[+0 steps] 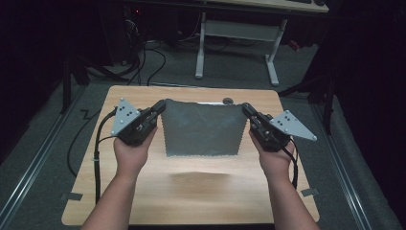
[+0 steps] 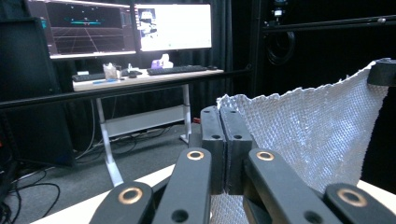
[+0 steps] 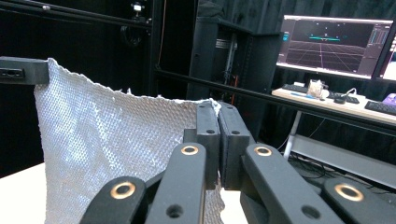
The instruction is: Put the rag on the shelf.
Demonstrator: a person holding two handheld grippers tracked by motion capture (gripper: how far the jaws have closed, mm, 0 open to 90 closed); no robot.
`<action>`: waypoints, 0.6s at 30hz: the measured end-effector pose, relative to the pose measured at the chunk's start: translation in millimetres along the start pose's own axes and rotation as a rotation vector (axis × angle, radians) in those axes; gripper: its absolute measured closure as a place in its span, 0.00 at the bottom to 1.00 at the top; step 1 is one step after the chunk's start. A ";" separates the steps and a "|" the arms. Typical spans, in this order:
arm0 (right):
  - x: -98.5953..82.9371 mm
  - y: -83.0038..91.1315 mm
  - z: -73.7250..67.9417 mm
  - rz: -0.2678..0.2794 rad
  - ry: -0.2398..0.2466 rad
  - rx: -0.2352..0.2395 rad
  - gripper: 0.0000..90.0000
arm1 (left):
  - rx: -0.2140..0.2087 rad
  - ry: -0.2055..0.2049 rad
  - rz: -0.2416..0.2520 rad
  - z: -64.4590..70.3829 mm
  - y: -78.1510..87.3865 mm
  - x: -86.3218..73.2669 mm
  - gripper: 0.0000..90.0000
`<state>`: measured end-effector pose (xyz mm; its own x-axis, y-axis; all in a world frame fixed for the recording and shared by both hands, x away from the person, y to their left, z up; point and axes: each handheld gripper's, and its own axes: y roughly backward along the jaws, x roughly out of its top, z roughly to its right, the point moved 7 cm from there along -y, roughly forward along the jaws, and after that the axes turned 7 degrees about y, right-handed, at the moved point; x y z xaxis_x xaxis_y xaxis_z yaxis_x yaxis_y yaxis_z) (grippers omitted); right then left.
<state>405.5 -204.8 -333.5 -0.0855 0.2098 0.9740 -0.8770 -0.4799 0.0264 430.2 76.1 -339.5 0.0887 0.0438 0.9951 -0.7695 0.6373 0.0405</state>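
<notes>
Left gripper [image 1: 160,106] & right gripper [image 1: 246,108]: black bodies w/ brass-ringed pivots, each wearing grey triangular plate, trailing black cables; forearms showing bare.

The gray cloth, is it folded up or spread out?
Spread out. The gray cloth hangs flat as one sheet, held above the table by its top corners between the left gripper and right gripper.
</notes>
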 end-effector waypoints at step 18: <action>-6.7 -48.2 25.9 -0.058 -0.039 -0.026 0.99 | 0.063 0.022 -0.052 -35.1 -50.8 -0.5 1.00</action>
<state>460.6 -205.1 -335.5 -0.0165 0.2032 0.9790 -0.8919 -0.4456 0.0774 491.4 70.7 -345.2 0.1429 0.0288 0.9893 -0.8020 0.5892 0.0987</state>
